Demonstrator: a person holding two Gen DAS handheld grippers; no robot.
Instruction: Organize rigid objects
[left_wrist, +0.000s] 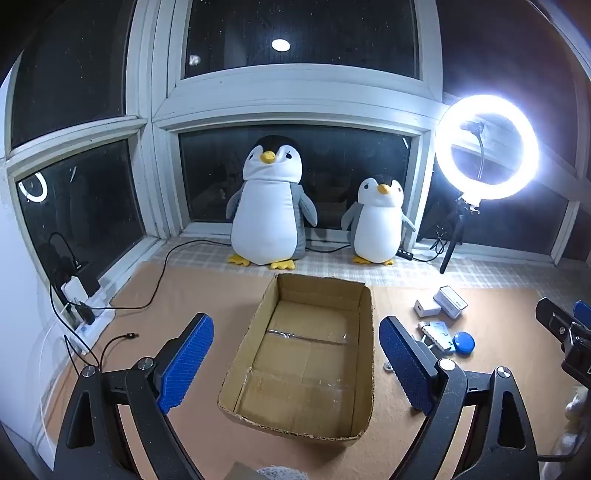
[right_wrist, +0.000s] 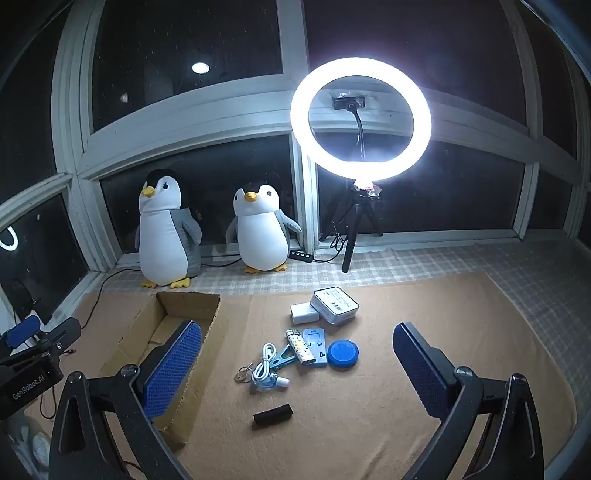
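We hold both tools released: left tool (left_wrist: 295, 360) over the box (left_wrist: 258, 332), right tool (right_wrist: 297, 363) over the clutter (right_wrist: 295, 350).

We see dark night windows (right_wrist: 192, 59) in white frames (left_wrist: 295, 96), a glowing ring light (right_wrist: 360, 118) on a tripod (right_wrist: 351, 236) at right, and a checked cloth (right_wrist: 517, 273) beneath a tan mat (right_wrist: 424, 317).

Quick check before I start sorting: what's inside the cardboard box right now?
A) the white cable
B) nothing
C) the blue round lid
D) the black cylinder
B: the left wrist view looks straight into the cardboard box and shows only its bare taped floor; the small items lie on the mat beside it.
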